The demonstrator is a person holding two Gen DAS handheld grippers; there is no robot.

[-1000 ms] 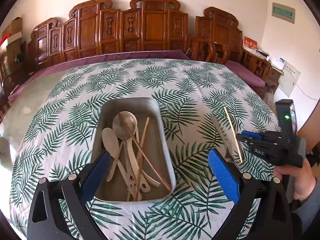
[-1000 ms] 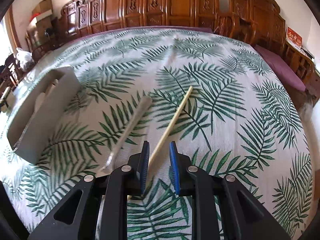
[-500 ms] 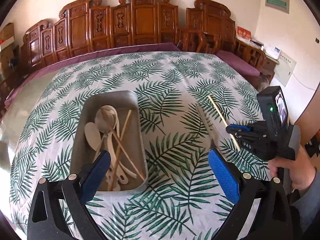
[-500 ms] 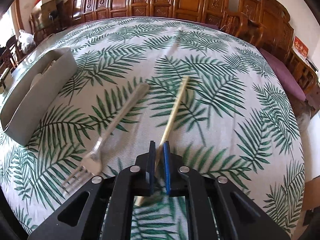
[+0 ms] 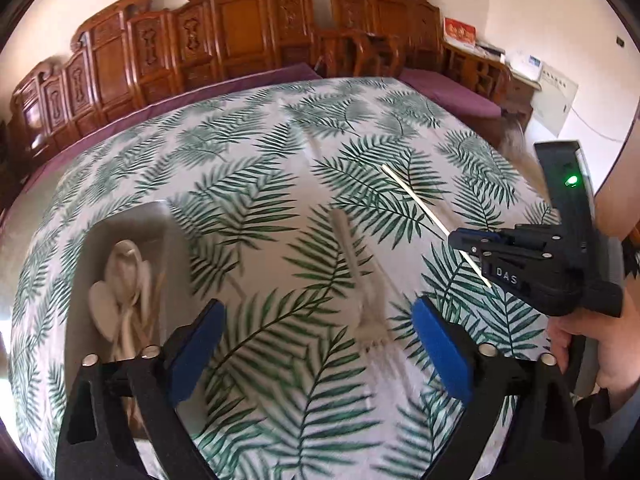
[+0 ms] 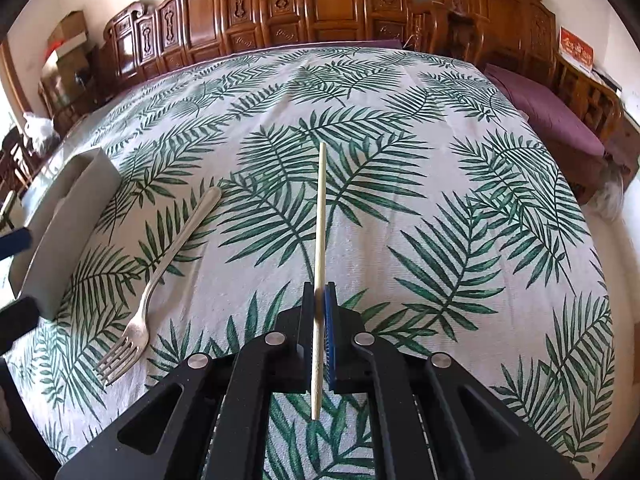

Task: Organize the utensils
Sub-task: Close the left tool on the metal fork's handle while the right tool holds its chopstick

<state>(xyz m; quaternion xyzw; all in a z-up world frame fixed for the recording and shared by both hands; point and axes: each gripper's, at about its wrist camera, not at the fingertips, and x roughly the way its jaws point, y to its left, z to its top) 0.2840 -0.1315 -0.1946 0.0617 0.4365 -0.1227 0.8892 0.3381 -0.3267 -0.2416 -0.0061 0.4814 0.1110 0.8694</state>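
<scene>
Right gripper (image 6: 320, 300) clamping one chopstick (image 6: 320, 216), left gripper (image 5: 316, 344) hanging wide open and empty over the fork (image 5: 362, 280).

Risk: chopstick is being pinched near one end, so the long free end could be pivoting or slipping out on the way to the tray (image 5: 80, 300); it could also be snagging the rim. Tray is sitting at the left of the tablecloth (image 6: 400, 200), holding pale spoons (image 5: 120, 280) and what look like chopsticks. Fork is lying on the cloth between the left fingers.

Left gripper (image 5: 316, 344) held wide open, low; right gripper (image 6: 320, 320) clamped tight, hand (image 5: 600, 344) gripping its handle.
</scene>
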